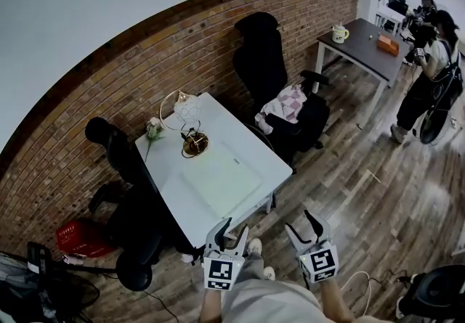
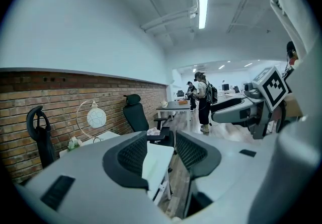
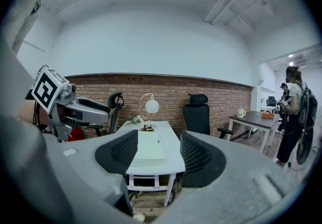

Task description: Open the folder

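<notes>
folder (image 1: 221,180) on table (image 1: 167,169) — ahead of left gripper (image 1: 232,229) and right gripper (image 1: 301,223), untouched

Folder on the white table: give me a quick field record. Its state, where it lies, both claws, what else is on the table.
folder: pale green, closed, flat on table
table: white, beside brick wall
left claw: open, empty, clear of folder
right claw: open, empty, clear of folder
also on table: globe lamp, small flowers
task: folder not yet touched
</notes>
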### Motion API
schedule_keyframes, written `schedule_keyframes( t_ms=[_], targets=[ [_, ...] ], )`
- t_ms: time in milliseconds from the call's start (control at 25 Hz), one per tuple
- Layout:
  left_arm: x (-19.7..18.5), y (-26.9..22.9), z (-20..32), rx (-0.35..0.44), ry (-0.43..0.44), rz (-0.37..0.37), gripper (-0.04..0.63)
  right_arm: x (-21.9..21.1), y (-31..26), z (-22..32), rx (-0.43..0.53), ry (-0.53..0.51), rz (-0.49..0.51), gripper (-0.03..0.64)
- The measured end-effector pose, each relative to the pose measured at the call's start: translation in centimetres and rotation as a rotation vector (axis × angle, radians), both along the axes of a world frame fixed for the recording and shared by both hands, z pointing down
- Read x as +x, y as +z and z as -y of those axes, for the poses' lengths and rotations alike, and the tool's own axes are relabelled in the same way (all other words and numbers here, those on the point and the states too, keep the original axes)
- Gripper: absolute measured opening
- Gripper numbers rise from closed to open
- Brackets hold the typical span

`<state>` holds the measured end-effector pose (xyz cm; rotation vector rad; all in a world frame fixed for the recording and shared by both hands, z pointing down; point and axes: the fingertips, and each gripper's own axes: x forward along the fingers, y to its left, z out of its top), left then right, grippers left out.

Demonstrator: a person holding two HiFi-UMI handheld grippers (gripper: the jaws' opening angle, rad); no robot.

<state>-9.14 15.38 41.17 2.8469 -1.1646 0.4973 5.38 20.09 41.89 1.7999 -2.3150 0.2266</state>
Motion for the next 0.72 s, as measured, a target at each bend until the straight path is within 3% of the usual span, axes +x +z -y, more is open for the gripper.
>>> schedule_keyframes(
  t_ms=[720],
  targets=[
    [1.8, 2.6, 5.6, -0.019, 0.014, 0.012, 0.173, 1.2, 1.9, 5.8, -0.031, -0.008, -0.018, 0.264]
  ],
)
